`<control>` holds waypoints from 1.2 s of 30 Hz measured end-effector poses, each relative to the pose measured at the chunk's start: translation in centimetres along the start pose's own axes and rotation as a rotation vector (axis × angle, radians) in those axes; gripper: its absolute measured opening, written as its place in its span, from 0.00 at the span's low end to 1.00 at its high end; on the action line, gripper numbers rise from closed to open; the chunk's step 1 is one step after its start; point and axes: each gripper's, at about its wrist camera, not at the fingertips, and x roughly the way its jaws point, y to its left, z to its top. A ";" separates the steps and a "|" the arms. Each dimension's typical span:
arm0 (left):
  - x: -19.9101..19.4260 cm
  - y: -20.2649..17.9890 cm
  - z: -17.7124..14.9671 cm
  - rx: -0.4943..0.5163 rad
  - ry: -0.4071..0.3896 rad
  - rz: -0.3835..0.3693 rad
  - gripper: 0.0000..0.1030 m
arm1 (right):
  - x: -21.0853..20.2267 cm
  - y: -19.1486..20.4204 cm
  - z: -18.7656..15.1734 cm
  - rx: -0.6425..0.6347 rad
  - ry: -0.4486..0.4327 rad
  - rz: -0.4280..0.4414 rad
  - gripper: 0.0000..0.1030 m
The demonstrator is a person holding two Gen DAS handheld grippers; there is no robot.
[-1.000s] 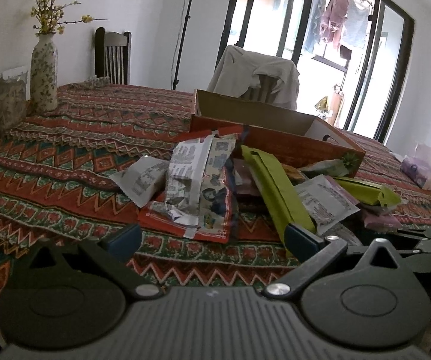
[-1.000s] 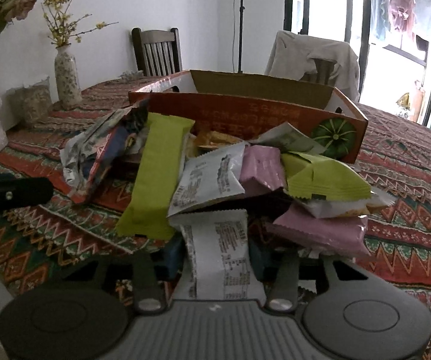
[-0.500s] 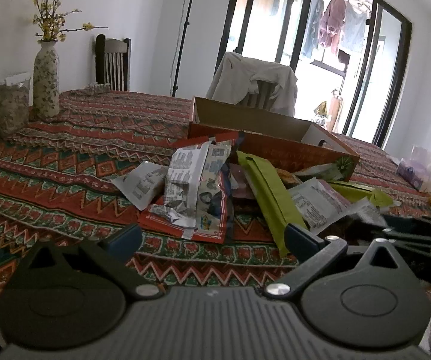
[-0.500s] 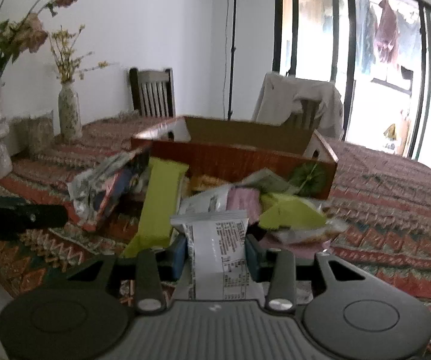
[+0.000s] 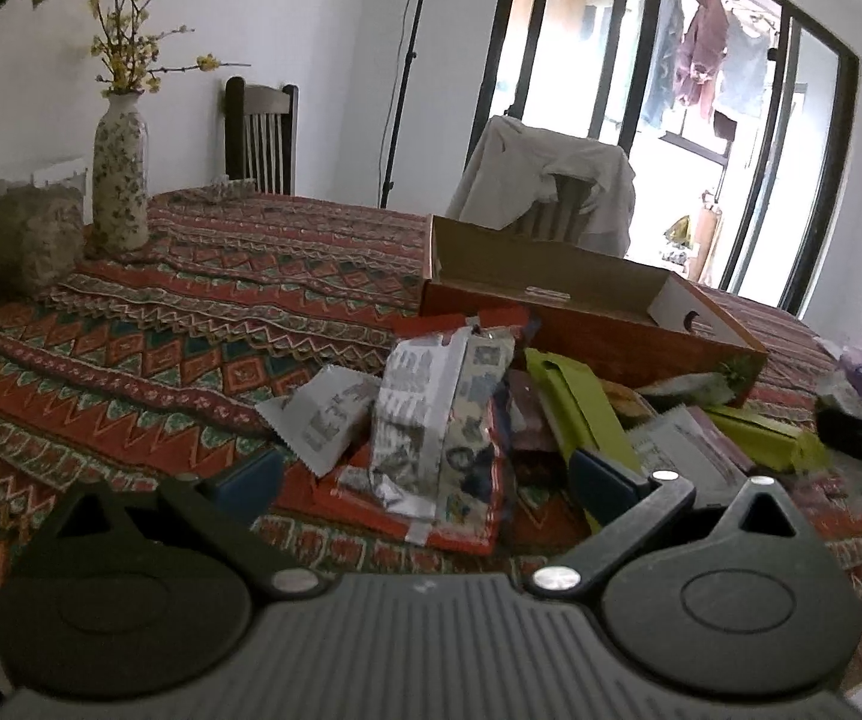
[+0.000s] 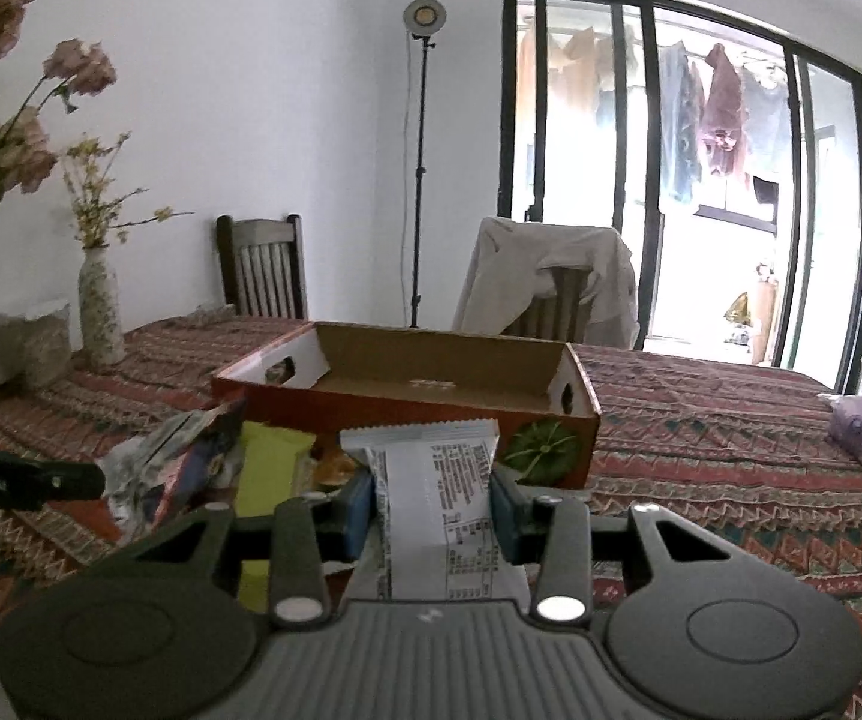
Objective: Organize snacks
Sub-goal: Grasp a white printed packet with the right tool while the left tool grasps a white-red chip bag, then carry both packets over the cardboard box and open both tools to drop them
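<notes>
Two grippers: both are showing at the near edge of their own wrist views, over a patterned tablecloth (image 5: 203, 324).
Right gripper (image 6: 431, 507): its blue pads are pressing on both sides of a white snack packet (image 6: 439, 492), which is standing upright between them, printed side facing the camera, raised clear of the pile.
Left gripper (image 5: 425, 474): its jaws are standing wide apart with nothing between the pads, hovering just in front of the snack pile.
Snack pile (image 5: 490, 420): wrappers are lying heaped on the cloth, among them a silver-and-red printed bag (image 5: 439, 420), a small white packet (image 5: 326, 414) on the left edge, and a long green bar wrapper (image 5: 574, 402).
Cardboard box (image 6: 431, 384): an orange, open-topped tray is sitting just behind the pile, a green melon print on its front wall; its floor is showing bare.
Floral vase (image 5: 120, 180): it is standing well apart to the left, holding yellow sprigs.
Chairs: a dark wooden chair (image 6: 263, 270) and one draped with a pale jacket (image 6: 544, 276) are standing beyond the table, before a glass door.
</notes>
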 end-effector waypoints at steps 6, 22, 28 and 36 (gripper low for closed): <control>2.9 -1.1 1.6 0.054 0.004 0.018 1.00 | 1.2 -0.8 0.4 0.010 -0.003 -0.029 0.38; 9.0 -2.5 1.6 0.090 0.075 0.044 0.72 | 4.3 -2.6 0.3 0.044 0.015 -0.044 0.38; 9.0 -1.7 1.7 0.056 0.082 0.005 0.56 | 4.6 -3.1 0.0 0.060 0.022 -0.039 0.38; 7.4 -1.9 2.3 0.058 0.045 -0.015 0.55 | 4.5 -3.5 -0.2 0.070 0.019 -0.040 0.38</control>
